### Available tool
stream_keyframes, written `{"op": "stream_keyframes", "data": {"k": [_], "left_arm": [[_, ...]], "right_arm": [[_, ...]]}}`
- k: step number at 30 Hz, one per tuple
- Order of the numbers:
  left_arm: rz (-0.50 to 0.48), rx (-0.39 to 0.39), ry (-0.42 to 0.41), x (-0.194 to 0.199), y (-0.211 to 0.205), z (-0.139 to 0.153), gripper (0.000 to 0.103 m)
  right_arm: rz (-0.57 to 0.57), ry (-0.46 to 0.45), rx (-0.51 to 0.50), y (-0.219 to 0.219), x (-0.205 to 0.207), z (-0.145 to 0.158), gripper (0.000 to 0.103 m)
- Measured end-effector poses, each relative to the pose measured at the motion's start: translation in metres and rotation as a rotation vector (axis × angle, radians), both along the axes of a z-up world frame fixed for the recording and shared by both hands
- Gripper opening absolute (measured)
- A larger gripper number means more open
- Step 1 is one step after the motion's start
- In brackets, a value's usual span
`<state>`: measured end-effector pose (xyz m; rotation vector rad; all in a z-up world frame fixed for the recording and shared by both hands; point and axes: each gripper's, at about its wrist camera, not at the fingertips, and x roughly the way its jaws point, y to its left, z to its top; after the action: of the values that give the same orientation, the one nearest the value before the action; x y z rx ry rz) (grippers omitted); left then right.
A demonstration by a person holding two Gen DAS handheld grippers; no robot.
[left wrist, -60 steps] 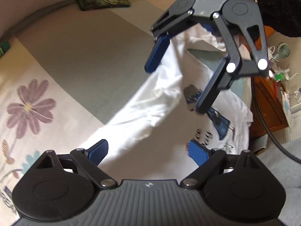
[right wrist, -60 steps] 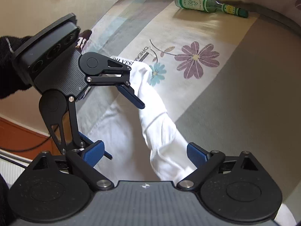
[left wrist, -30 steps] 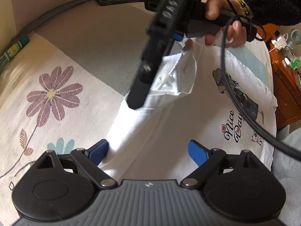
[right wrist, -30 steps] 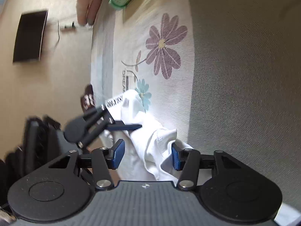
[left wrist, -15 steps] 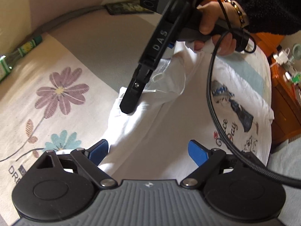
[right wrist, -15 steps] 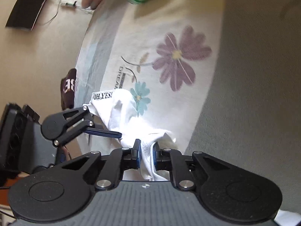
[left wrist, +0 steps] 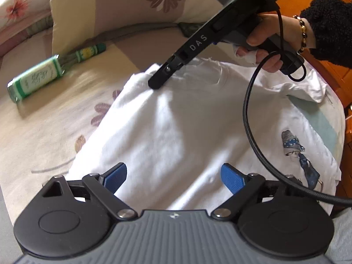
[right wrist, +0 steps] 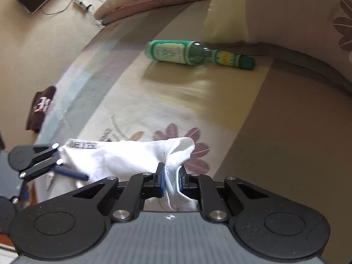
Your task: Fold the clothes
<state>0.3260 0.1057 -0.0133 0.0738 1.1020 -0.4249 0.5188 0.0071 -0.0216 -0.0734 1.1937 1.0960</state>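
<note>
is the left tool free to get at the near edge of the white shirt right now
Probably yes: the left tool is open and empty over the white shirt, nothing lying between. The right tool pinches cloth farther off.

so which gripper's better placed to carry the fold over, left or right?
Right. The right gripper already pinches a bunch of the white t-shirt between its fingers. The left gripper is open over flat cloth, gripping nothing.

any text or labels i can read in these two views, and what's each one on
"DAS": white letters on the black arm of the right gripper.
Green glass bottle: label print too small to read.
White cotton t-shirt: hem tag blurred, unreadable.
Dark maroon garment: pale letters, only partly shown, unreadable.
</note>
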Motion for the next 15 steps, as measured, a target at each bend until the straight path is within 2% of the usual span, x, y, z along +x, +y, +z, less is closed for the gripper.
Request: {"op": "stream_keyframes", "data": {"k": [5, 6, 11, 15], "left_arm": [[0.037, 0.007, 0.051, -0.003, 0.003, -0.015, 0.092], [0.036, 0.013, 0.057, -0.003, 0.003, -0.017, 0.092], [0.025, 0.042, 0.080, -0.002, -0.004, -0.024, 0.092], [0.000, 0.071, 0.079, 0.005, -0.015, -0.029, 0.092]], "right_arm": [[-0.072, 0.032, 0.034, -0.017, 0.001, -0.002, 0.031], [-0.085, 0.026, 0.030, -0.023, 0.001, 0.000, 0.035], [-0.150, -0.056, -0.023, -0.062, 0.002, 0.016, 0.039], [-0.246, -0.105, -0.073, -0.112, 0.002, 0.027, 0.060]]}}
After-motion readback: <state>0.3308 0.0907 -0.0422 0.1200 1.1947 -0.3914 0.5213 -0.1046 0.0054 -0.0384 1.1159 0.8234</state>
